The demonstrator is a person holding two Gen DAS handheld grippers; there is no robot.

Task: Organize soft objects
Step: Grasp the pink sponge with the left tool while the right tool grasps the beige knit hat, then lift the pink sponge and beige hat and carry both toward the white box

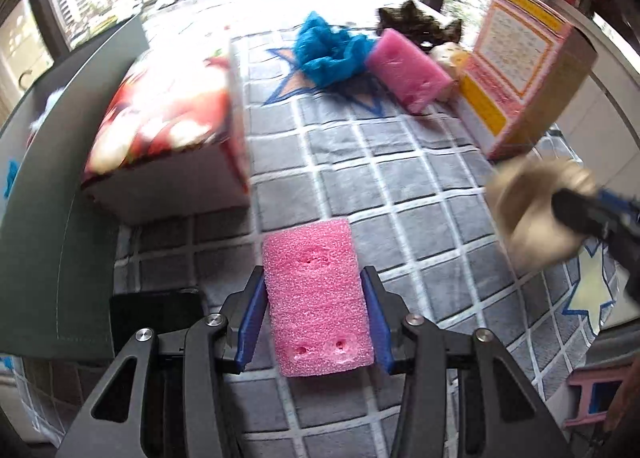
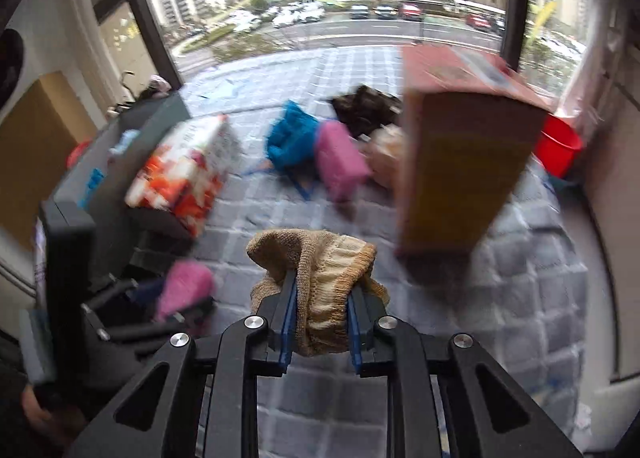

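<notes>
Carrying two: your left gripper (image 1: 316,322) clamps a sponge (image 1: 316,298), right gripper (image 2: 322,322) a sock (image 2: 320,282); pile (image 1: 340,46) at 12 o'clock remains.

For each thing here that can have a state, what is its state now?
Left hand-held gripper: shut on pink foam block.
Right hand-held gripper: shut on tan knitted cloth.
Second pink foam block: lying loose on the mat.
Blue cloth: crumpled, loose.
Yellow box: upright.

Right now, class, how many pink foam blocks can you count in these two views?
2. One pink foam block is gripped between the left gripper fingers. The other pink foam block lies on the grid mat beside the blue cloth. Others may be hidden.
</notes>
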